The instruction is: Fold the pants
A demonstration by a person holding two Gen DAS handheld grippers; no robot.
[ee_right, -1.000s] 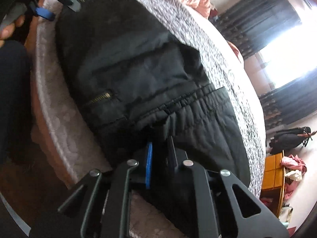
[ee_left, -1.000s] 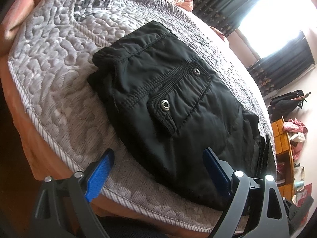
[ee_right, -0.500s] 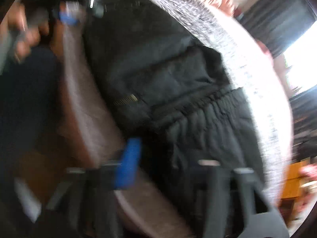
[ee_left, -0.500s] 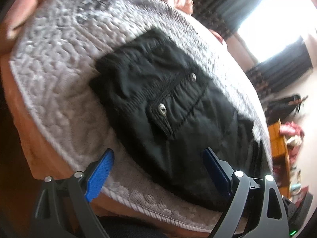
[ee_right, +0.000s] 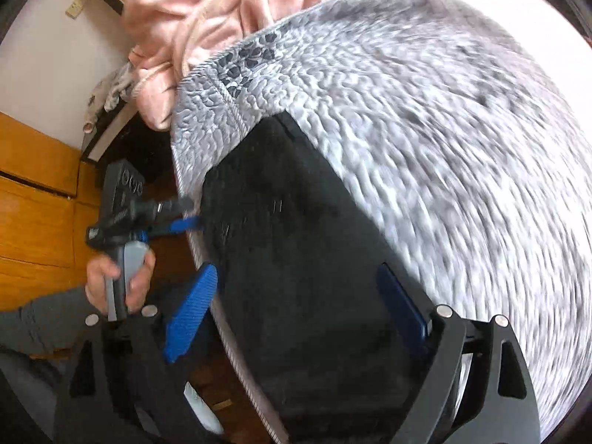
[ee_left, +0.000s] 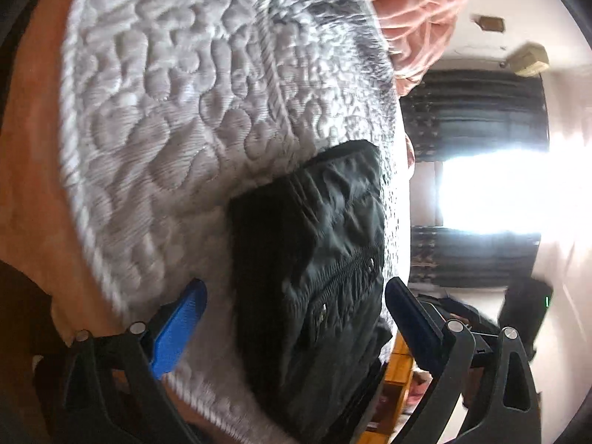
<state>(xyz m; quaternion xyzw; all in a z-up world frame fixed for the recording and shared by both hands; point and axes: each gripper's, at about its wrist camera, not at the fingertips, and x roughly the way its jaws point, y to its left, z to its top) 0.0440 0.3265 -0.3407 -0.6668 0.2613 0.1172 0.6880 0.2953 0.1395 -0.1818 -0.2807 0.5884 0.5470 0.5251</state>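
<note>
- In the right wrist view, a wooden floor (ee_right: 33,199) fills the far left, and a person's hand (ee_right: 118,281) there grips the grey handle of the left gripper (ee_right: 185,218), whose blue pads reach to the near edge of the bed.
- Above that, a pink blanket (ee_right: 207,11) lies bunched at the head of the grey quilted mattress (ee_right: 462,140).
- The black pants (ee_right: 307,259) lie folded into a compact block on the mattress, along its near edge.
- The right gripper (ee_right: 299,318) hovers over the pants with its jaws opening wide; one blue pad is off the bed edge and the other is over the fabric, with neither pressing on it.
- In the left wrist view, the mattress (ee_left: 177,103) takes up the left and middle, with the pink blanket (ee_left: 418,7) at the top.
- The pants (ee_left: 310,259) lie toward the right of the quilted surface, a zip line visible on top.
- The left gripper (ee_left: 296,318) has its jaws opening, spread to either side of the pants and clear of the cloth.
- Dark curtains (ee_left: 473,111) frame a bright window (ee_left: 492,188) at the far right.
</note>
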